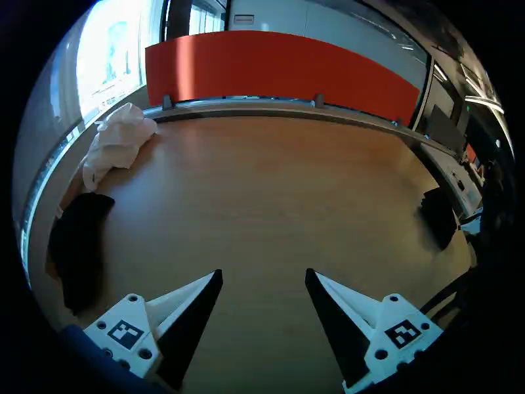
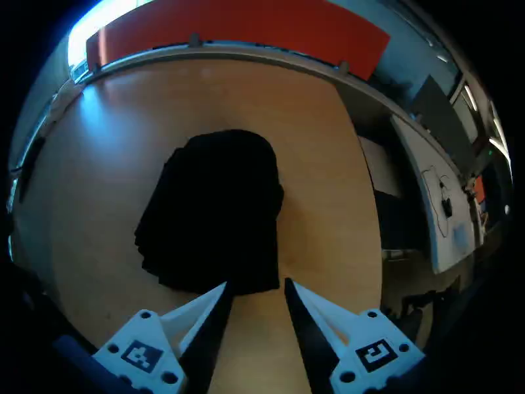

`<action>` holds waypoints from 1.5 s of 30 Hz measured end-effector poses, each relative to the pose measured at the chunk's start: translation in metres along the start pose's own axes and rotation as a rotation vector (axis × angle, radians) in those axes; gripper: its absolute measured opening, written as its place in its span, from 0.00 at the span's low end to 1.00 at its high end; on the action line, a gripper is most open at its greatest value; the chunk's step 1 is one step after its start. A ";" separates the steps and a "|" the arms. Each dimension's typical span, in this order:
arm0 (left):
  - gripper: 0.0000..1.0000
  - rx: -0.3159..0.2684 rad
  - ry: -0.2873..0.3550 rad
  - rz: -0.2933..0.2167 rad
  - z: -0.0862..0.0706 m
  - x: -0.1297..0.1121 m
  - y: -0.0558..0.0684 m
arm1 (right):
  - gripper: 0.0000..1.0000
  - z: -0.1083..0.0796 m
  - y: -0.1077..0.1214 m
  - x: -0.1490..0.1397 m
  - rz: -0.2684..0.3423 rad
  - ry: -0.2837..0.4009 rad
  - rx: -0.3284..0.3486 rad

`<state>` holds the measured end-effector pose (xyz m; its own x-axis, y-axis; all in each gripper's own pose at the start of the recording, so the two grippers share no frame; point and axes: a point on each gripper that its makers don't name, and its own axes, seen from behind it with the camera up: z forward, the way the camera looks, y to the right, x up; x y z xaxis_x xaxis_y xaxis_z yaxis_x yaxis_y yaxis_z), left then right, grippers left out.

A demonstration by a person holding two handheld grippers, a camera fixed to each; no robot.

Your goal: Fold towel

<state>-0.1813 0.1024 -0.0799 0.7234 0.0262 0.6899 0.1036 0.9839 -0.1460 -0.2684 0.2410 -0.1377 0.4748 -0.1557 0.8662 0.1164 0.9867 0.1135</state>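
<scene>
A black folded towel (image 2: 213, 210) lies flat on the wooden table (image 2: 315, 131) in the right gripper view. My right gripper (image 2: 256, 285) hovers at its near edge, fingers slightly apart with nothing between them. In the left gripper view my left gripper (image 1: 264, 276) stands open over bare wood. A crumpled pale pink towel (image 1: 118, 141) lies at the far left of the table (image 1: 275, 190). A black cloth (image 1: 79, 246) sits at the near left, and another dark cloth (image 1: 440, 213) rests at the right edge.
An orange partition (image 1: 275, 65) and a grey rail (image 1: 282, 108) run along the table's far edge. Bright windows (image 1: 108, 56) are at the far left. To the right of the table stands a white desk (image 2: 433, 190) with cables.
</scene>
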 end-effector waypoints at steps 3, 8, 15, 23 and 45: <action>0.93 -0.002 0.005 0.007 0.000 0.001 -0.001 | 0.84 -0.003 -0.005 0.007 0.004 0.027 -0.001; 0.93 -0.006 0.014 0.017 0.001 0.004 0.000 | 0.97 -0.007 -0.012 0.014 0.009 0.056 -0.001; 0.94 -0.011 0.029 0.011 0.000 0.008 -0.003 | 0.97 -0.013 -0.019 0.022 0.014 0.088 -0.003; 0.93 -0.008 0.061 0.011 -0.001 0.017 -0.009 | 0.97 -0.032 -0.041 0.064 0.055 0.258 0.002; 0.93 0.027 0.244 0.026 -0.002 0.074 -0.028 | 0.97 -0.100 -0.111 0.180 0.125 0.700 0.034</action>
<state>-0.1293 0.0767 -0.0258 0.8695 0.0109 0.4939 0.0670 0.9879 -0.1398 -0.1087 0.0993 -0.0433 0.9329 -0.0237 0.3593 0.0029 0.9983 0.0583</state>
